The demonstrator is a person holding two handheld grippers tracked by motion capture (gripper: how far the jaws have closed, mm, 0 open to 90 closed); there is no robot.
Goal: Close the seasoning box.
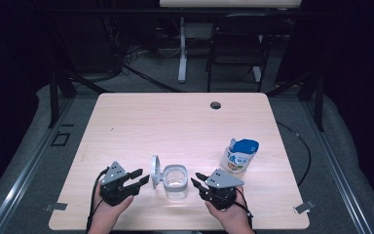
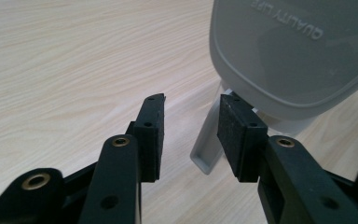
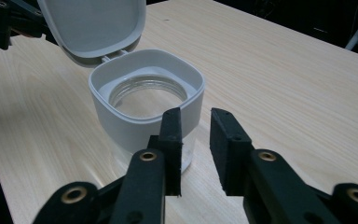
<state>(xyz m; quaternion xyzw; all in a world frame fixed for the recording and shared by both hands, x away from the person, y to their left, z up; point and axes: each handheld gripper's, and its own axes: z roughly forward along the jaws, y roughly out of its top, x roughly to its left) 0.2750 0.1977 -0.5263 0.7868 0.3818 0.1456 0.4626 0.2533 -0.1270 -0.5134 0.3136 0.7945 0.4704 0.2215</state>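
A small clear glass jar with a square white plastic collar [image 1: 175, 181] stands near the front edge of the pale wood-grain counter [image 1: 175, 122], its hinged white lid [image 1: 154, 169] swung up on the left side. The left gripper [image 1: 141, 177] sits just beside that lid, jaws apart with nothing pressed between them — in the left gripper view the lid's latch tab [image 2: 208, 140] lies just past the tips. The right gripper [image 1: 197, 180] is near the jar's right side, jaws likewise apart and empty. Further right stands a white pouch with a blue top and printed label [image 1: 240, 155], well clear of both hands. A dark round grommet hole [image 1: 215, 105] marks the far edge — behind it, a black folding chair [image 1: 236, 44] and a white table leg [image 1: 182, 48] stand on a grey floor in a dim room.
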